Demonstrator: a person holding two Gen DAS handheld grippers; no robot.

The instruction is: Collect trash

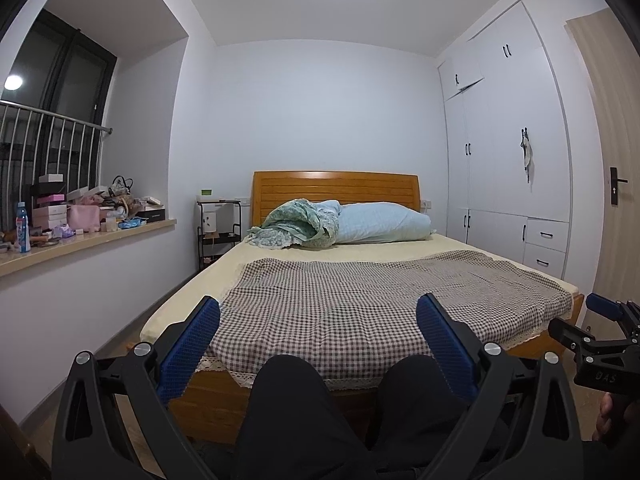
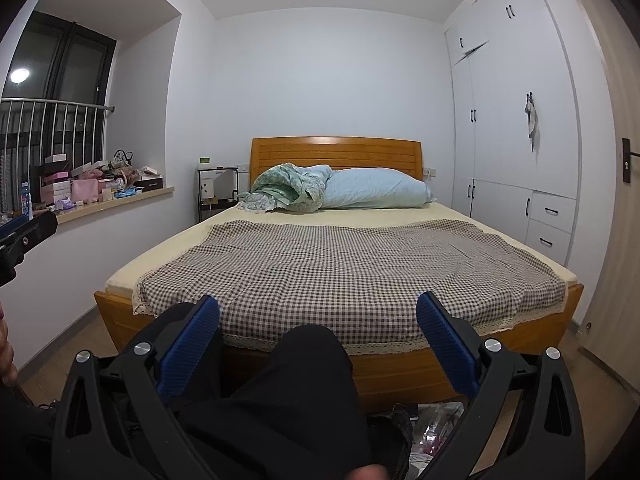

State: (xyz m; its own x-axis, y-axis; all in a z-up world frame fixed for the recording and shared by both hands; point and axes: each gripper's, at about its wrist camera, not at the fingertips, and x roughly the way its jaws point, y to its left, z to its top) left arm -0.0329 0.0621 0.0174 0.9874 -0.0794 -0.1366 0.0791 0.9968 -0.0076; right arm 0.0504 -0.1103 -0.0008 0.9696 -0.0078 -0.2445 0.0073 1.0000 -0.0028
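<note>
Basically idle: left tool [image 1: 318, 312] and right tool [image 2: 318, 312] both spread wide, grasping nothing, aimed over knees [image 1: 344, 384] at bed [image 2: 348, 264]; possible trash [image 2: 436, 420] lower right.

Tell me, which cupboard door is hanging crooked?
The small upper door at the wardrobe's top left. Its bottom edge slants and gapes, while the other doors sit straight and flush.

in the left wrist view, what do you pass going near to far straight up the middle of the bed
person's dark-trousered knees → wooden footboard → brown-and-white checked blanket with lace edge → bare pale yellow sheet → crumpled green floral quilt → slatted orange wooden headboard → white wall
</note>
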